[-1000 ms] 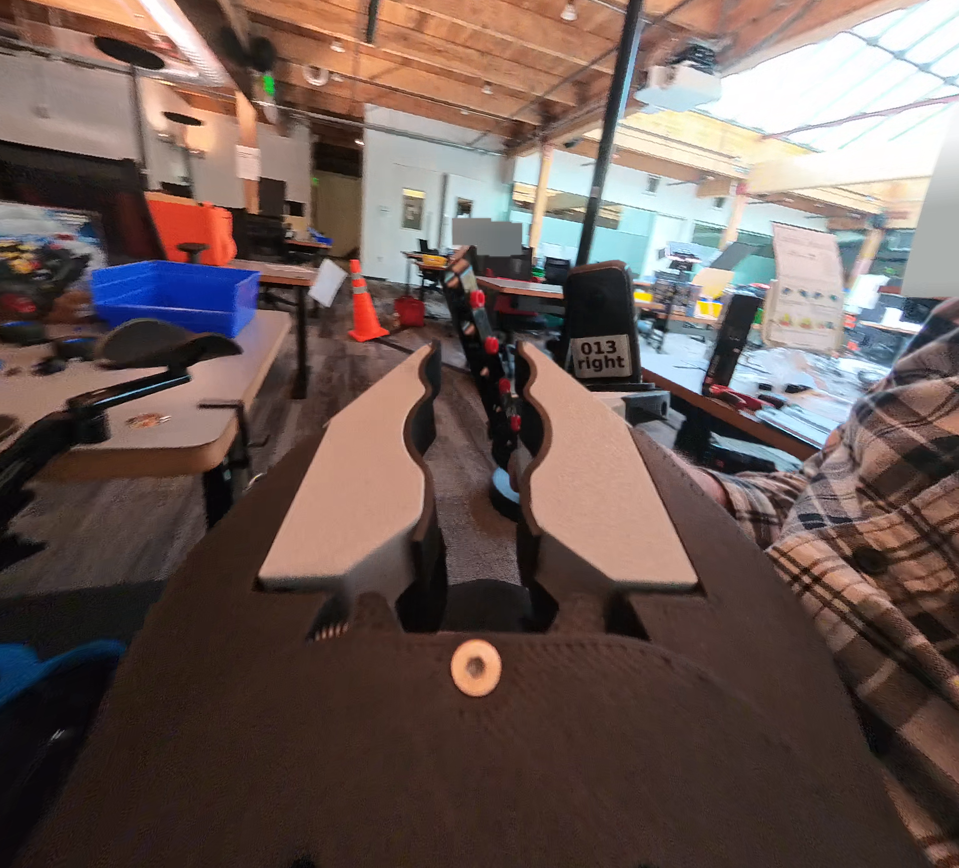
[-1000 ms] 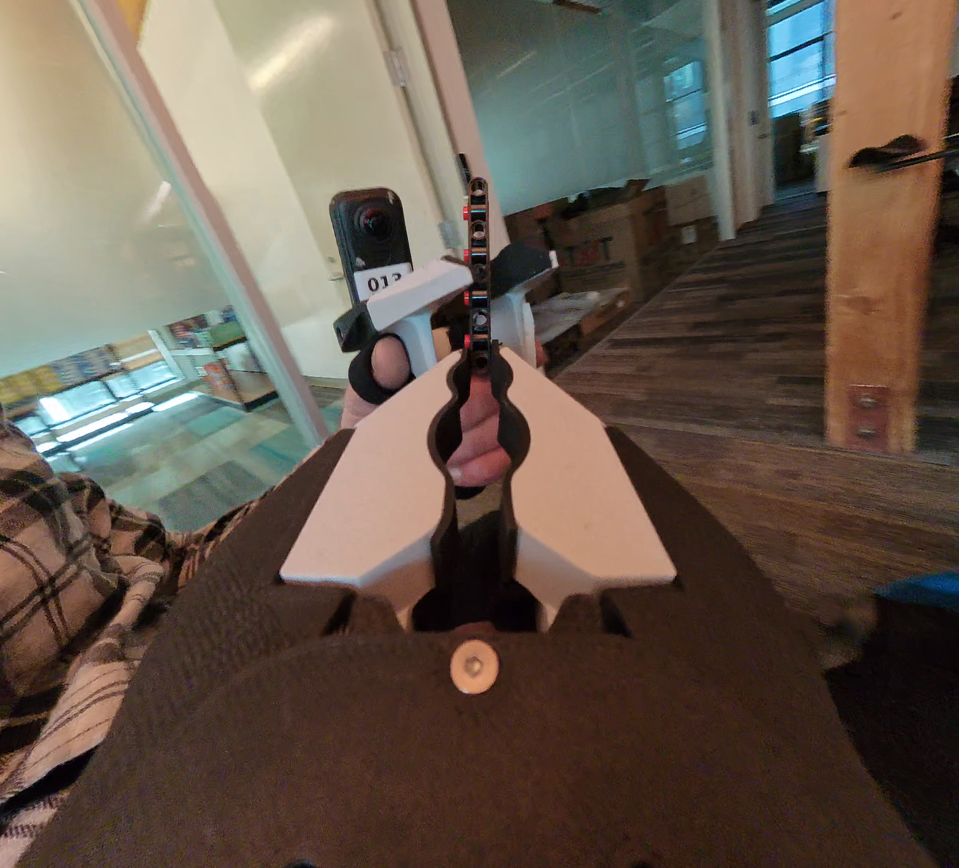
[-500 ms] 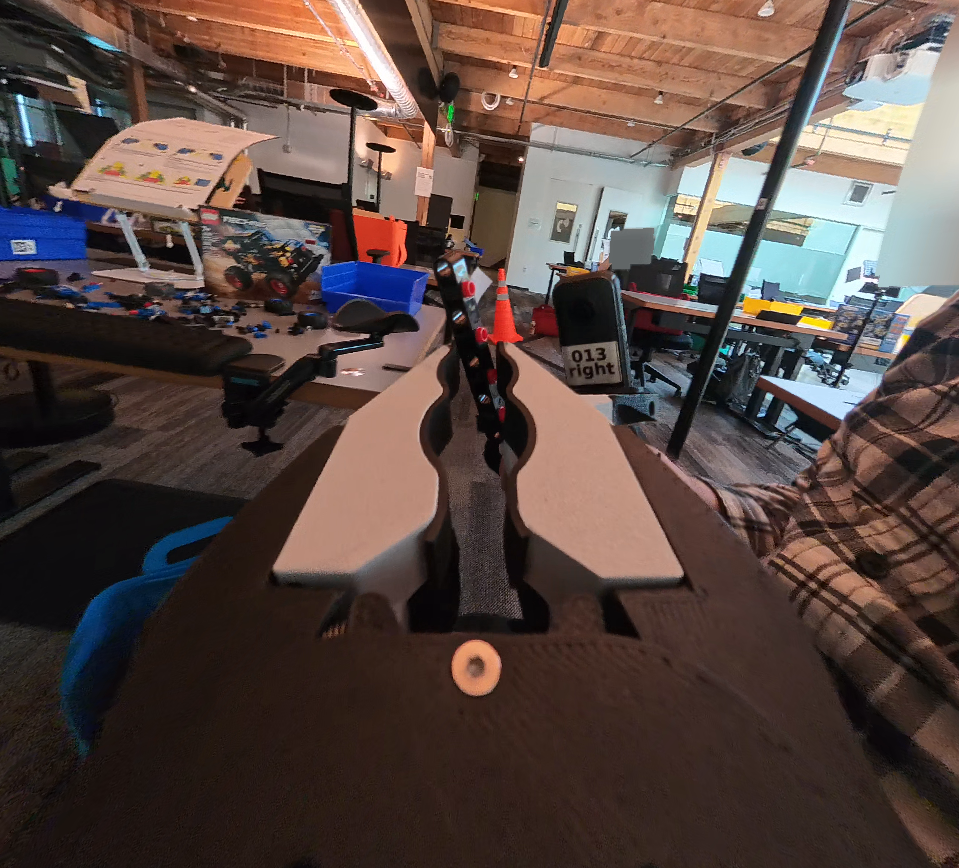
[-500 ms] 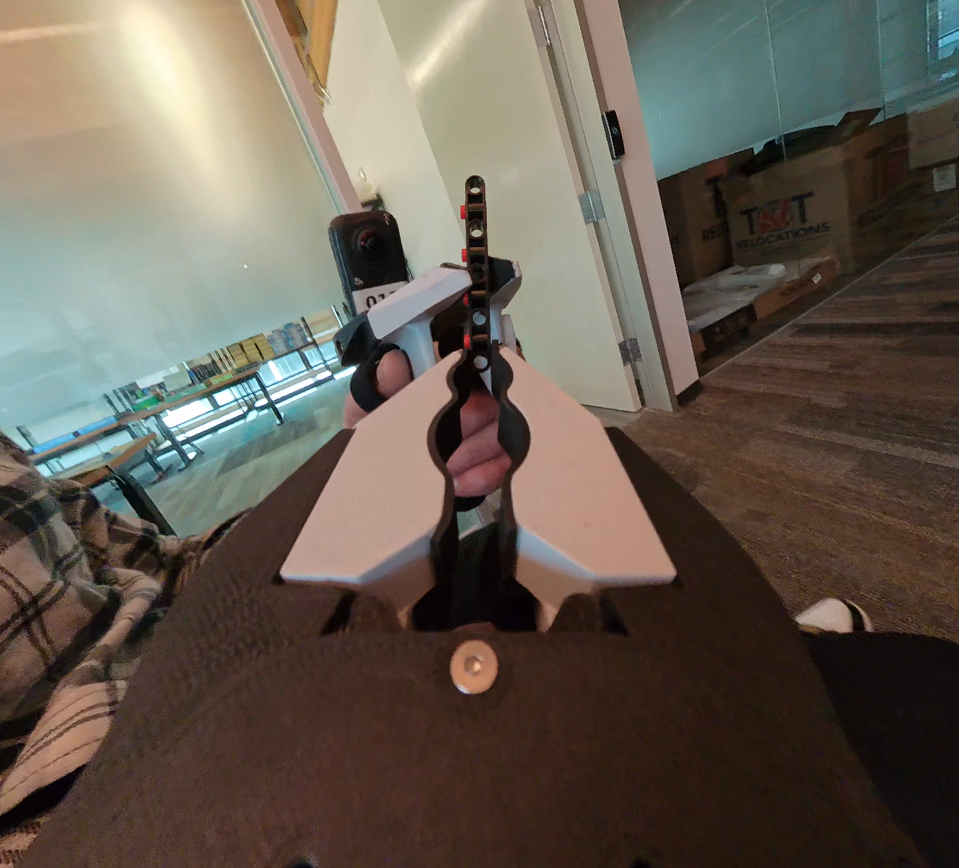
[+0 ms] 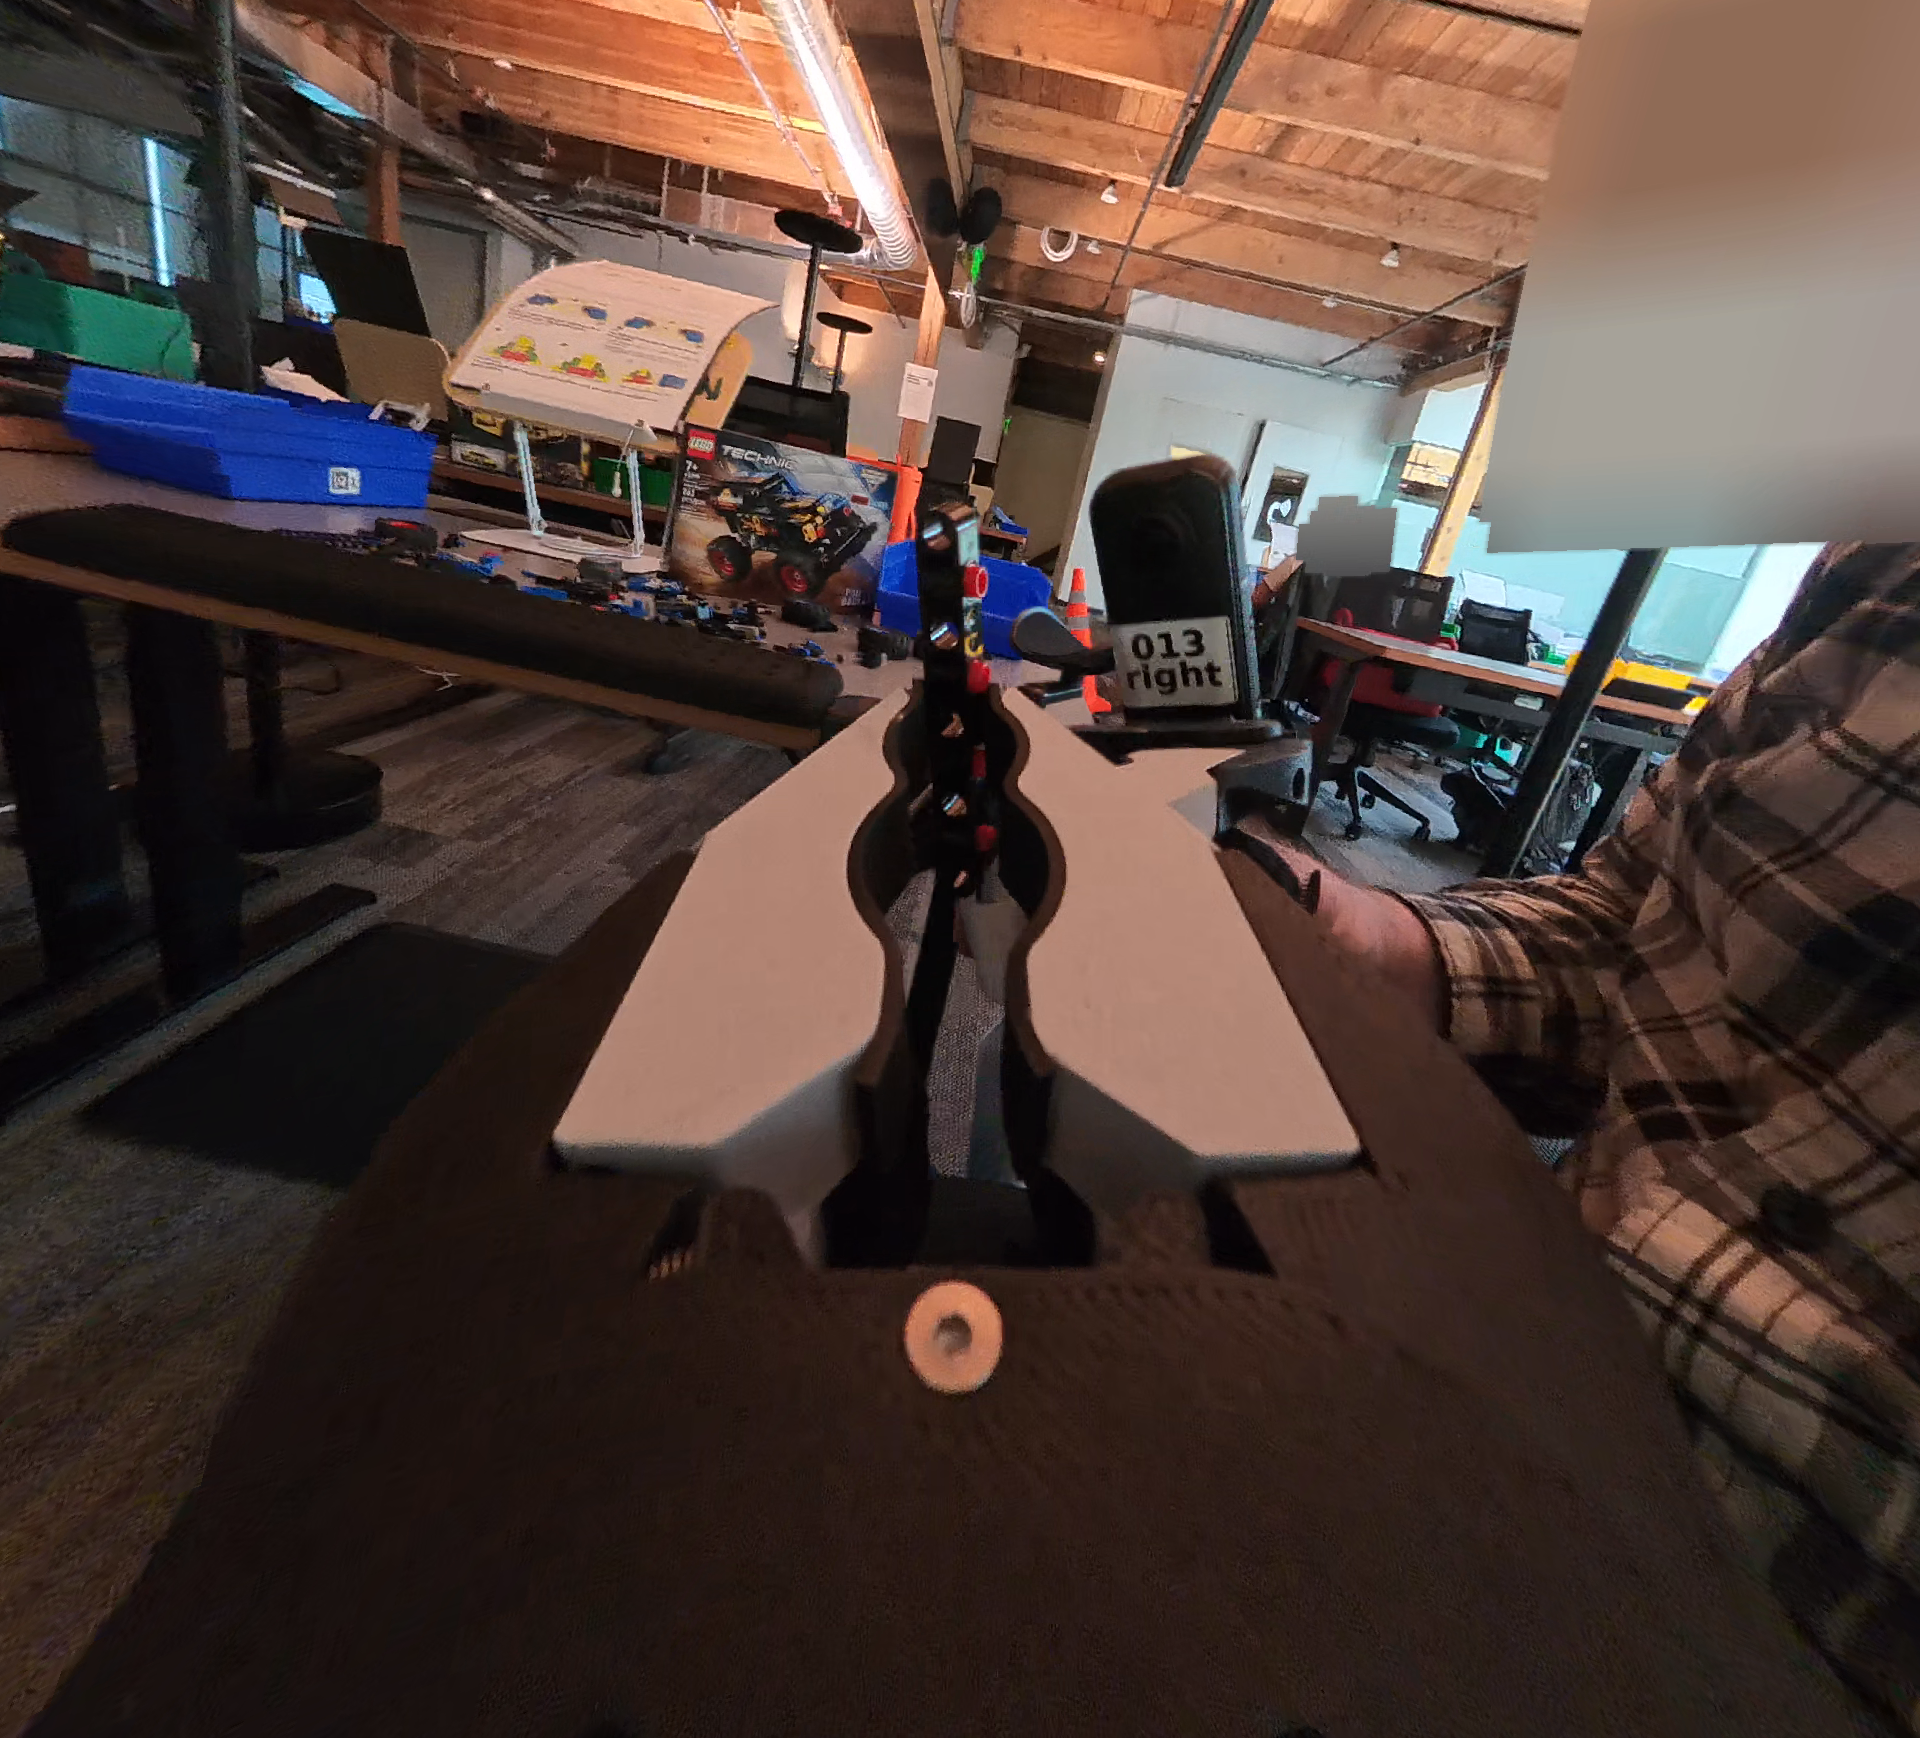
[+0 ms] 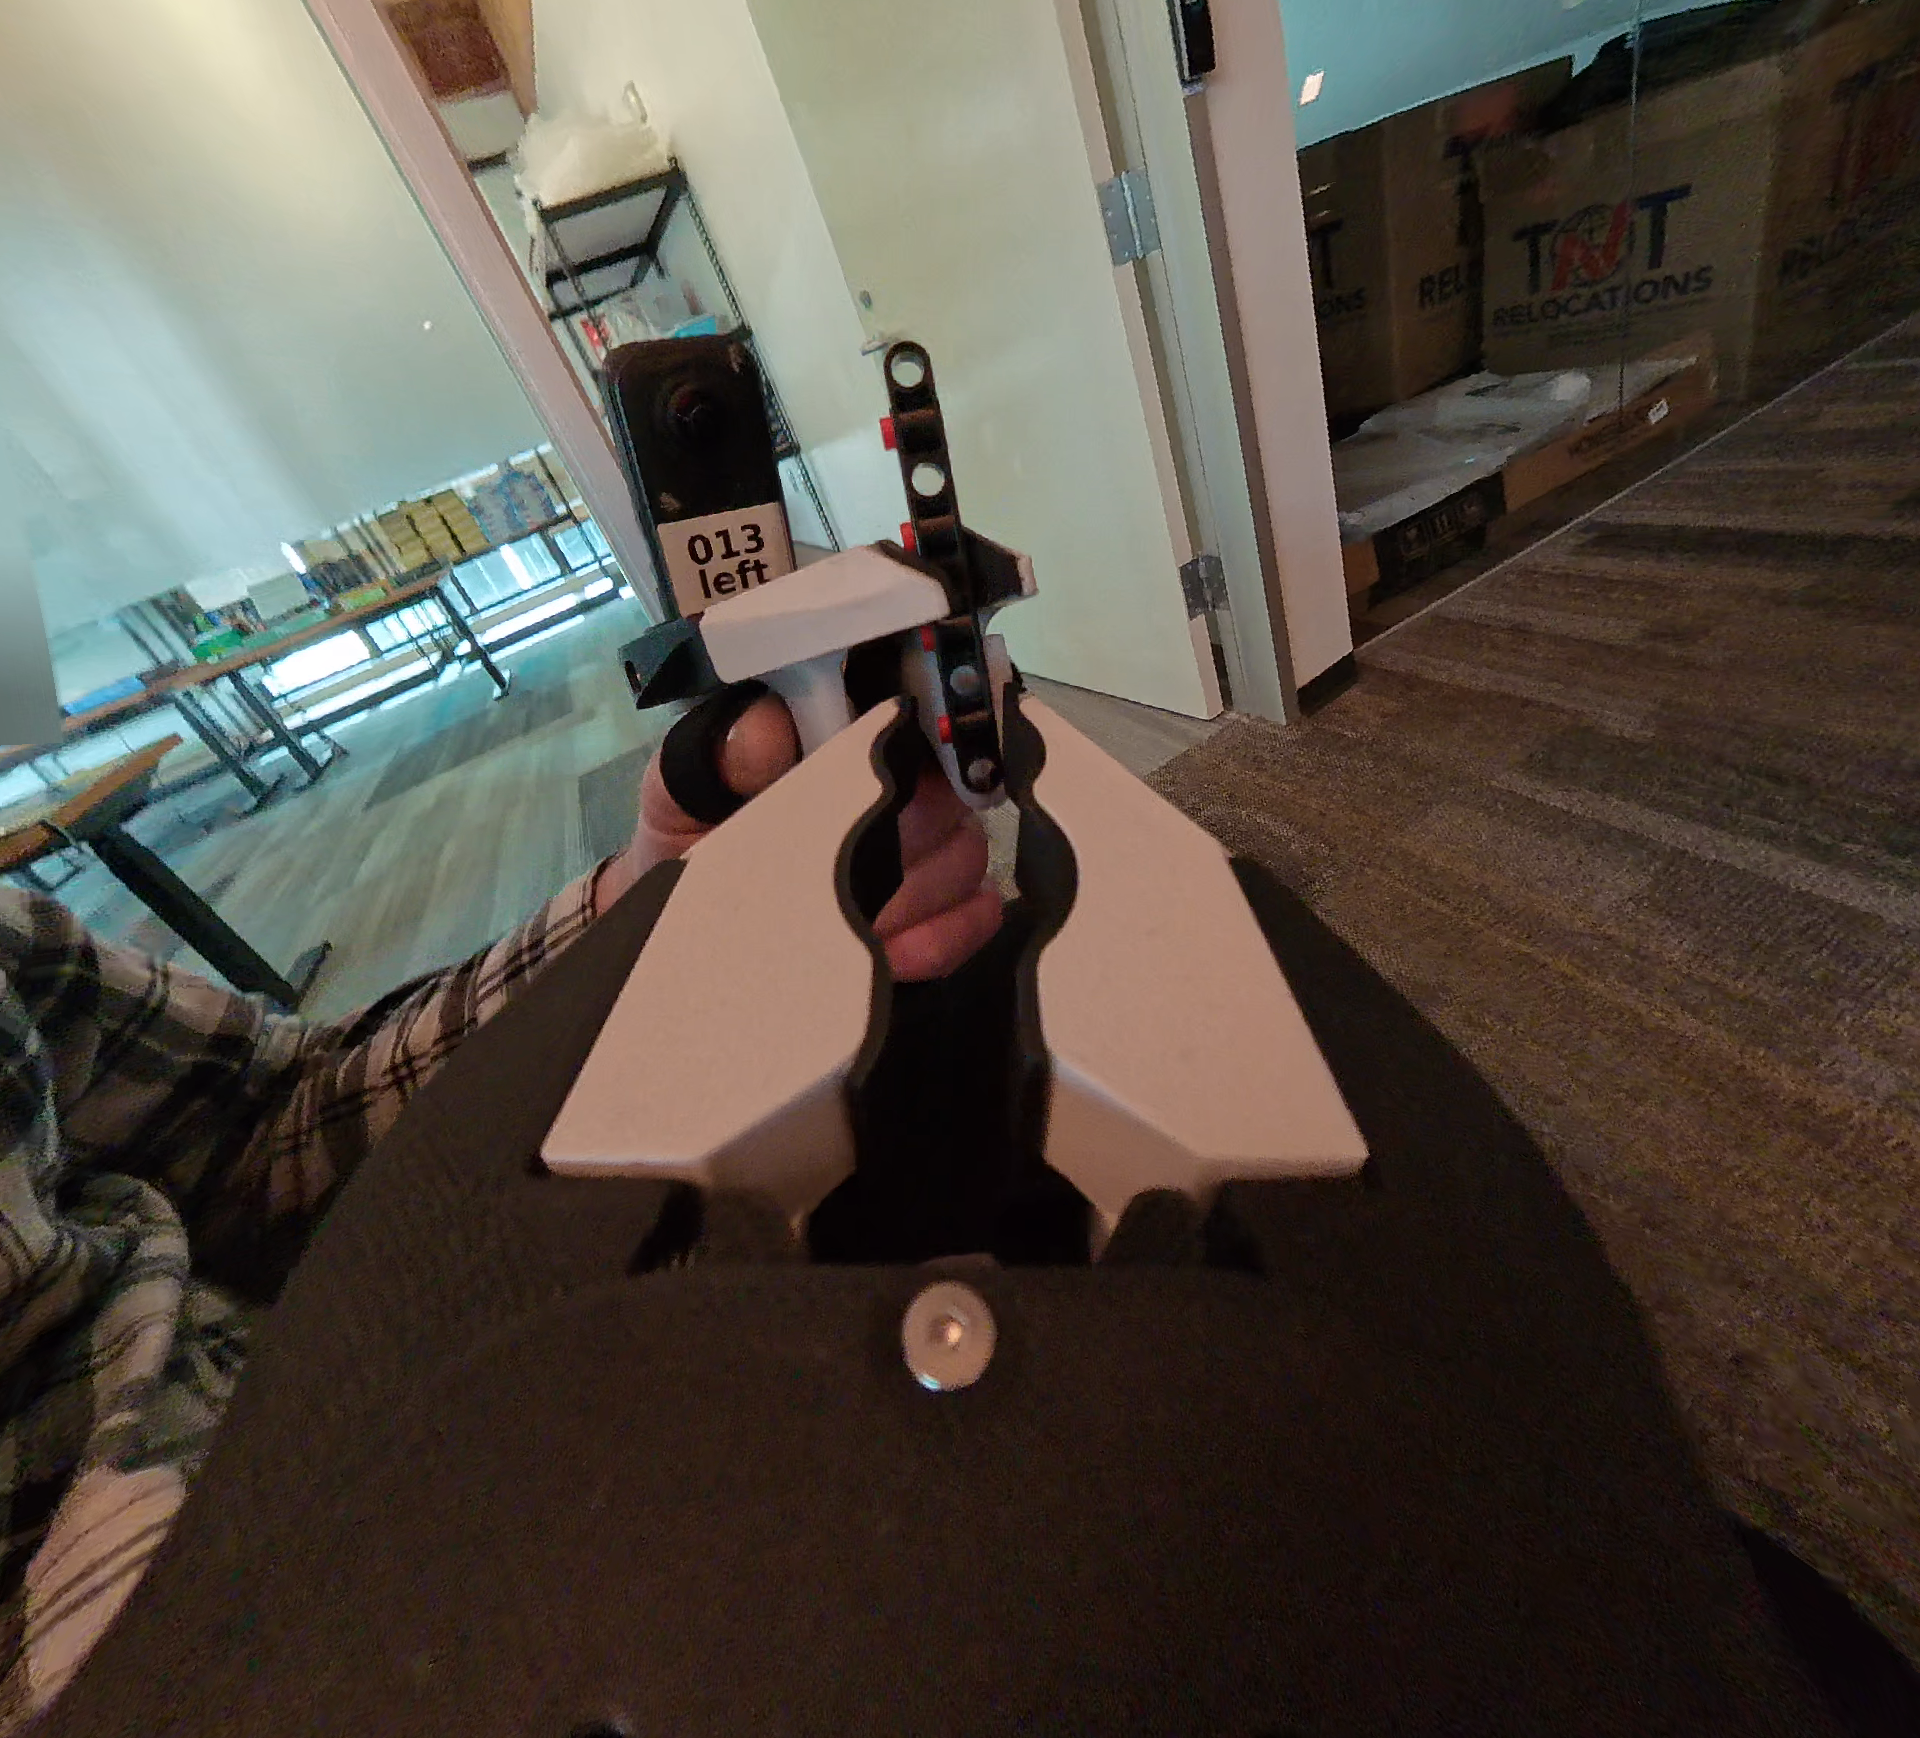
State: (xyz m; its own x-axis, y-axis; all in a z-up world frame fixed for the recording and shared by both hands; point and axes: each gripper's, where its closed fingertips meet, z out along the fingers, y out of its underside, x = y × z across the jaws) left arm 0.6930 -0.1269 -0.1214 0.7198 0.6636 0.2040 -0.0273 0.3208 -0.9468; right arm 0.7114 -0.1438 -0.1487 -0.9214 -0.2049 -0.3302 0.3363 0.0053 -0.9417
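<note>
Swinging left, my left gripper [image 5: 951, 722] has closed on the upright black beam [image 5: 951, 649], table [image 5: 436, 639] beyond. Opposite, my right gripper [image 6: 961, 748] has parted narrowly around the beam's [image 6: 930, 545] lower end.

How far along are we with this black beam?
Done: red pins already sit in the black beam. In hand: the left hand-held gripper is clamped on the beam, holding it upright off the table. The right hand-held gripper flanks its lower end, grip unclear. Left: many loose parts lie on the table.
</note>
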